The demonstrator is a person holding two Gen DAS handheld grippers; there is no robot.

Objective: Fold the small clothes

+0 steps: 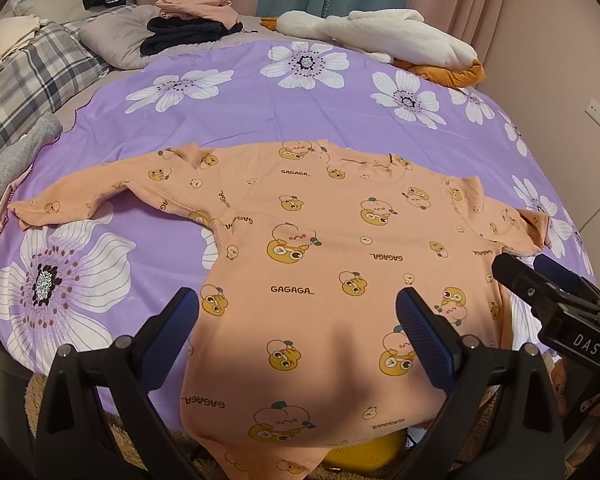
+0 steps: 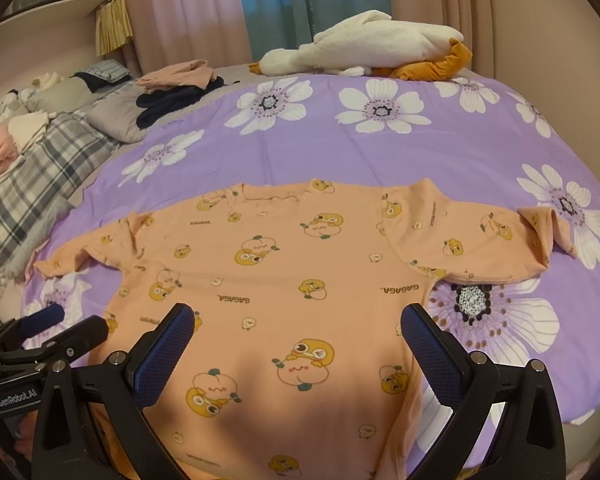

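A peach cartoon-print shirt (image 1: 300,264) lies flat on a purple floral bedspread (image 1: 260,112), collar toward the top of the frame, hem hanging over the bed's near edge, sleeves spread left and right. The left claw (image 1: 298,314) and right claw (image 2: 298,330) hover above it, both spread wide and empty. A plush goose (image 2: 380,44), folded clothes (image 1: 192,26) and plaid pillow (image 1: 28,80) line the upper frame.
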